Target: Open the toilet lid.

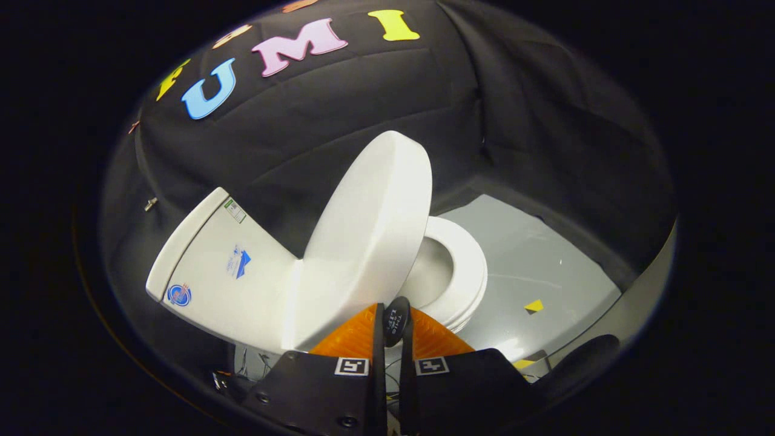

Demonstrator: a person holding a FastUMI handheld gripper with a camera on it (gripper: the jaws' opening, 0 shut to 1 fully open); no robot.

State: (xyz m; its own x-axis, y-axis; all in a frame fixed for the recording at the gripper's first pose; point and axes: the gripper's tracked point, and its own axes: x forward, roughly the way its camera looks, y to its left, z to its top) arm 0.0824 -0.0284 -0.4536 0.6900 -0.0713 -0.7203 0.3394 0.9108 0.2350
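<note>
A white toilet stands just ahead of my fingers, looking tilted from here. Its lid is lifted well off the seat ring and stands steeply, its top toward the tank. The bowl opening shows beside the lid. My gripper sits at the lid's rim. Its orange fingers are drawn close together on a small black tab that sticks out from the lid's edge.
The toilet rests on a pale grey floor carrying a small yellow marker. Black cloth walls close in behind the tank and to the right. A dark rounded object lies right of my gripper. Loose wires lie under the tank.
</note>
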